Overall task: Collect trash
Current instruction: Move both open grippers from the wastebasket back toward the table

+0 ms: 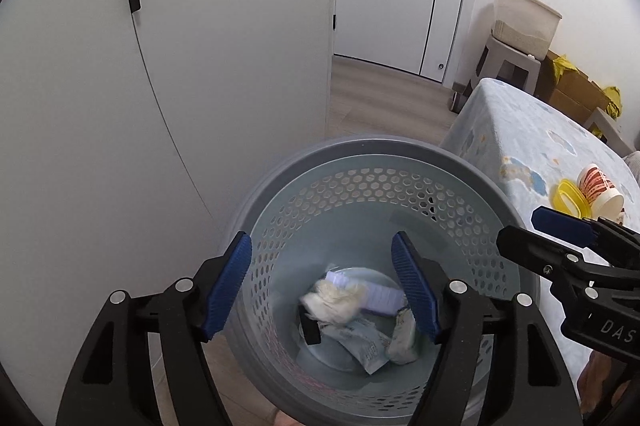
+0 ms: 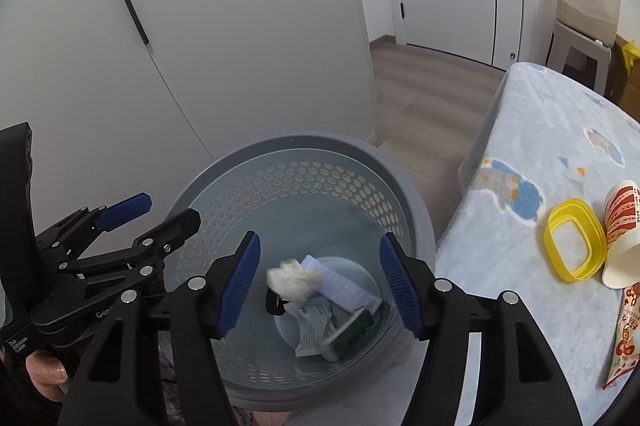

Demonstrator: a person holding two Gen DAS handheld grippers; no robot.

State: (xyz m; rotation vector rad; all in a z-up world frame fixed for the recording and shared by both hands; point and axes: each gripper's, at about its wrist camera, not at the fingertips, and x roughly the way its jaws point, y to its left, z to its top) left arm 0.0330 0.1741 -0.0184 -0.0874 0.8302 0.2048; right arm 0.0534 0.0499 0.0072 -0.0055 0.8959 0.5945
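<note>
Wardrobe wall fills nine to twelve o'clock, close behind the waste basket; open floor runs toward twelve. The table, under a soft blue cloth, abuts the basket's rim at three o'clock, its edge the nearest obstruction.

Remaining trash lies on the table at three o'clock: a paper cup on its side, touching a yellow plastic ring, and a printed wrapper at four. All judged light; the cup crushable, best taken across its wall near the mouth; the ring stiff, take one side; the wrapper limp and slippery.

In the basket: a white wad, blurred, among packets.

Left gripper and right gripper hover over the basket, jaws released, nothing between them.
</note>
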